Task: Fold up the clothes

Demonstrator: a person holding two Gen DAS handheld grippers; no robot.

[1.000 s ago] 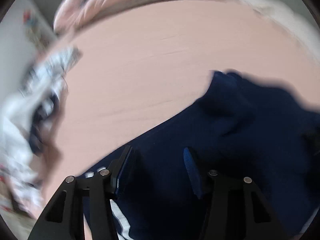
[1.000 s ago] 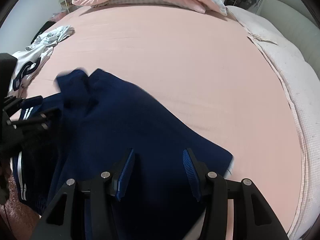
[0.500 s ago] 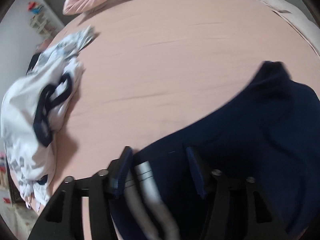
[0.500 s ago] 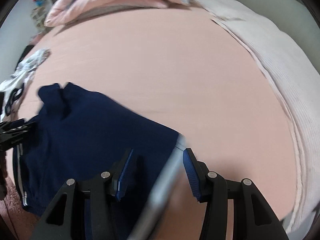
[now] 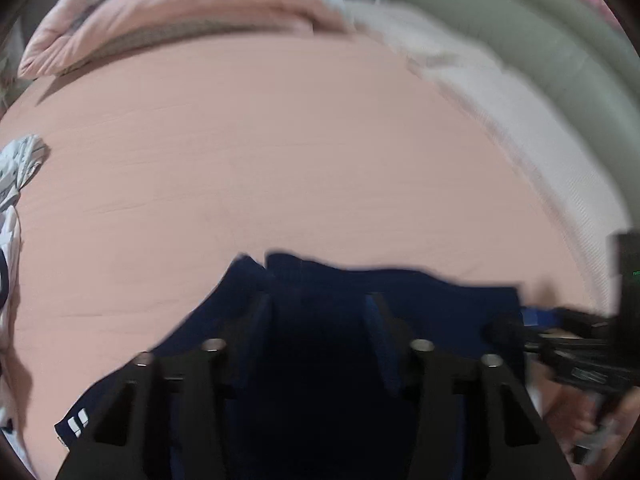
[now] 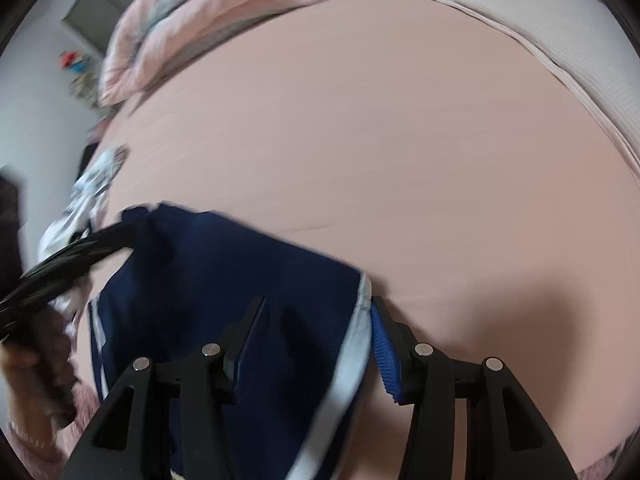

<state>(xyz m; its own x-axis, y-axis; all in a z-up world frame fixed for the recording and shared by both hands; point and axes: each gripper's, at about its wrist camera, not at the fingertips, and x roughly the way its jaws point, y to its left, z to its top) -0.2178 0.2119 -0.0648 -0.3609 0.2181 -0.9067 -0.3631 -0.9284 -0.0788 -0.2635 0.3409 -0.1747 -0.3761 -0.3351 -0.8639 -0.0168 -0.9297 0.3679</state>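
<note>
Bedroom setting: broad pink bedsheet (image 5: pixel 280 152), smooth; pink quilted duvet heap (image 5: pixel 172 16) at the head end.

Far left: crumpled white printed garment (image 5: pixel 16 168), unfolded, lying apart from the work, not yet begun.

Centre-left: left gripper (image 5: pixel 316 332), jaws partly open and lately closing inward, with dark cloth between them; whether the pads actually press it cannot be told in the blur.

Centre: dark navy sports garment with white side stripes (image 6: pixel 224 280), lying near the front edge of the sheet, bunched and partly raised, one striped hem trailing at lower left. No clean fold visible; judged an early stage, edges being gathered.

Right: right gripper (image 6: pixel 318 344), jaws about half open, white-striped edge of the navy garment running between them; firm contact cannot be told.

Remaining, by judgement: flatten, fold the navy garment, then the white one.
</note>
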